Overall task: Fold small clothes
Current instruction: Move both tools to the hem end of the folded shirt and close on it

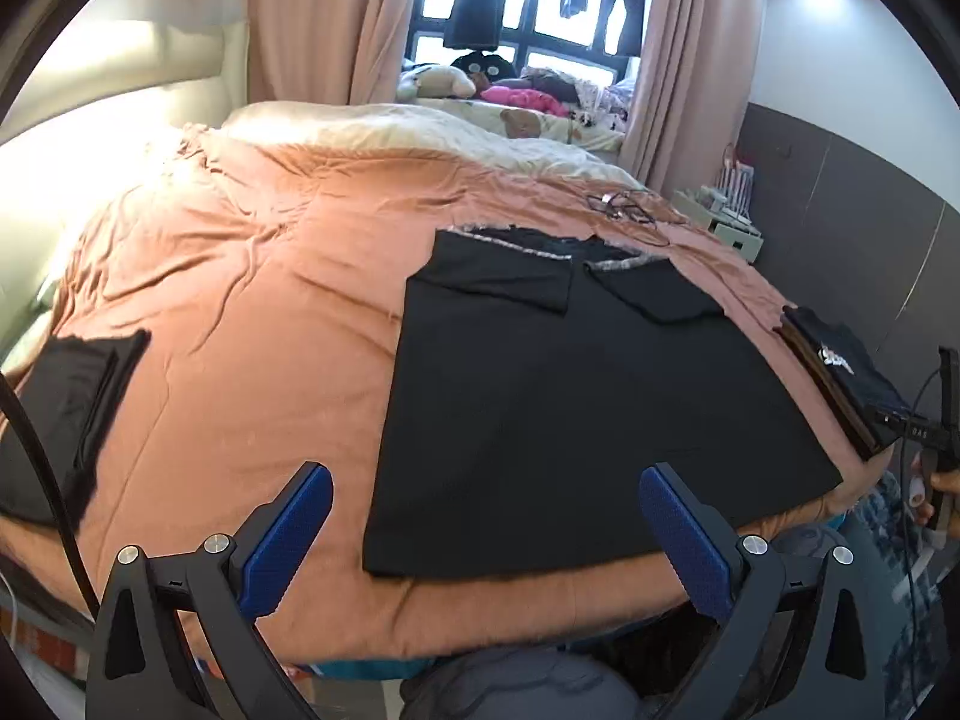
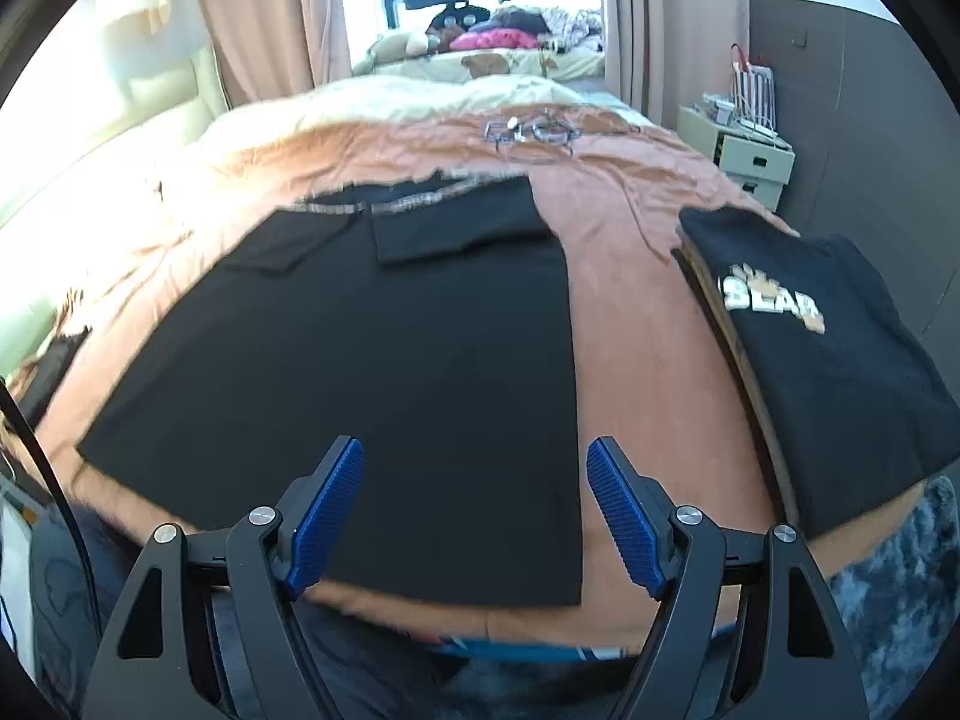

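We see a black shirt (image 1: 576, 414) lying flat on the orange bedspread (image 1: 252, 276), near the bed's front edge. Both sleeves are folded inward over the chest, so the shirt forms a long rectangle; the grey-trimmed collar end points toward the far window (image 1: 528, 6). From the right wrist view the shirt (image 2: 372, 360) fills the middle, its right edge running straight down toward the bed edge.

Left gripper (image 1: 486, 531): jaws wide apart, nothing between them. It hovers over the shirt's near hem, left pad over bare bedspread, right pad above the hem's right part. We cannot tell whether the pads touch cloth.

Right gripper (image 2: 475, 513): jaws also spread wide, holding nothing. Its gap straddles the shirt's near right corner; left pad sits over black cloth, right pad over bedspread (image 2: 636, 312).

On the right side of the bed we note a folded stack (image 2: 828, 354), top piece black with "BEAR" print, well apart from the shirt. The same stack (image 1: 840, 378) shows in the left view at the bed's right edge. On the left side lies another dark folded garment (image 1: 72, 414). A tangle of cables (image 2: 534, 132) rests farther up the bed. A small drawer unit (image 2: 750, 150) stands beside the bed by the grey wall.
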Demonstrator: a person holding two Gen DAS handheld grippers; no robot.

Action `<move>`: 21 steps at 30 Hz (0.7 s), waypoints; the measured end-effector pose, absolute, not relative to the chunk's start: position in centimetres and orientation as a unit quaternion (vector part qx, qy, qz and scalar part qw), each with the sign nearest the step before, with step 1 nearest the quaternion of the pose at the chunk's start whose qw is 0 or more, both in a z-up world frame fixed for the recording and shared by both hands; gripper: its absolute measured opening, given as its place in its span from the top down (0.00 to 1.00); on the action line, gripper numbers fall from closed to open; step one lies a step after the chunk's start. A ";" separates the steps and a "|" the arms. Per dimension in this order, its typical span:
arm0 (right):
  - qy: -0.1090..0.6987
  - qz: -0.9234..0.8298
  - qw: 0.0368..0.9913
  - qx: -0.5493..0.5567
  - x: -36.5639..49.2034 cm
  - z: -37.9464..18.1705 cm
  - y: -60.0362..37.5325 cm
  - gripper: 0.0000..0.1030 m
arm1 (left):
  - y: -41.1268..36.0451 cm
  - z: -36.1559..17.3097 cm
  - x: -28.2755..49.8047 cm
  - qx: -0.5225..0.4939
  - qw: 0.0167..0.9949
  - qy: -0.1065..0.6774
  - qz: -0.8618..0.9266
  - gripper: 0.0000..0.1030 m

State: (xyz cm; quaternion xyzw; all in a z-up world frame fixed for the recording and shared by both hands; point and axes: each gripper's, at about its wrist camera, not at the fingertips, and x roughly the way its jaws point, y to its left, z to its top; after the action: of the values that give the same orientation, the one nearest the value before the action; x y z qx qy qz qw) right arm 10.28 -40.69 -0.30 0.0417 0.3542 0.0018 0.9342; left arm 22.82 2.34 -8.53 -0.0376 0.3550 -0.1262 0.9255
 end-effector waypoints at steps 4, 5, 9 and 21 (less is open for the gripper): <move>0.366 0.002 0.929 0.048 9.2 -1.3 -40.7 0.26 | 2.4 -10.1 21.9 -0.041 0.920 0.366 -0.131 0.00; 0.368 0.006 0.928 0.054 9.4 -1.1 -40.8 0.26 | 2.5 -10.5 21.8 -0.046 0.919 0.370 -0.133 0.00; 0.384 0.008 0.921 0.071 9.3 -2.5 -41.5 0.26 | 3.5 -12.1 22.0 -0.078 0.910 0.380 -0.148 0.00; 0.413 -0.002 0.897 0.156 11.9 -7.5 -45.6 0.36 | 5.8 -18.5 27.0 -0.106 0.875 0.460 -0.109 0.29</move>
State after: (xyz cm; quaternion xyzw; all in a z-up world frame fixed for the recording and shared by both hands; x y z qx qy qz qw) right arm 11.87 -45.59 -7.52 0.1563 0.4127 -0.0016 0.8974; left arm 26.97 5.84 -18.50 -0.1064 0.4603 -0.1086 0.8746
